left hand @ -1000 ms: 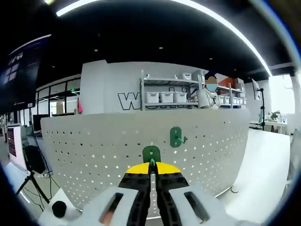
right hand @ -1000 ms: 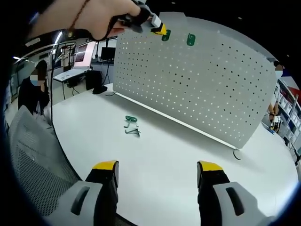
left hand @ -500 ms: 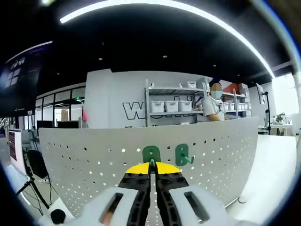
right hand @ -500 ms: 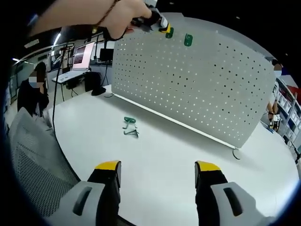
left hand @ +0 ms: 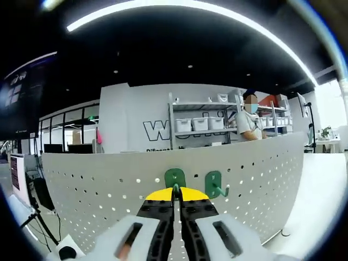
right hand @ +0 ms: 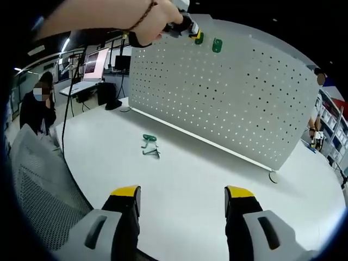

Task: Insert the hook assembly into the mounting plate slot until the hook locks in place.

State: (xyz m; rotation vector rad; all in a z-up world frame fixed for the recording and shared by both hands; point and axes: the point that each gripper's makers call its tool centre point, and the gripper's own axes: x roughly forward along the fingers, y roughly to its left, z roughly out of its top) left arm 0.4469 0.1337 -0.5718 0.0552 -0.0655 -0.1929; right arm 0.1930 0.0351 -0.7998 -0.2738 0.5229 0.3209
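— Where is the hook assembly, and which way does it point?

— The green hook point(left hand: 175, 178) stands upright, long axis vertical, its flat plate facing the left gripper view. It rises straight from the tips of the left claw point(left hand: 175, 191), whose yellow-tipped jaws are pressed together on its lower end, right against the white perforated mounting plate point(left hand: 98, 190) near the plate's top edge.

— Anything beside it?

— A second green hook point(left hand: 213, 184) already hangs on the plate just beside the held one, its prong curling outward to the side away from the held one. In the right gripper view, a hand point(right hand: 147, 22) carries the left claw point(right hand: 193, 35) up at the plate's point(right hand: 244, 103) upper edge, next to that mounted hook point(right hand: 217, 45).

— And the right claw?

— The right claw point(right hand: 182, 193) hangs over the white desk point(right hand: 206, 174) with its jaws spread wide, gripping nothing — well apart from the plate. Spare green hooks point(right hand: 150, 145) lie flat on the desk, between the right claw and the foot of the plate.
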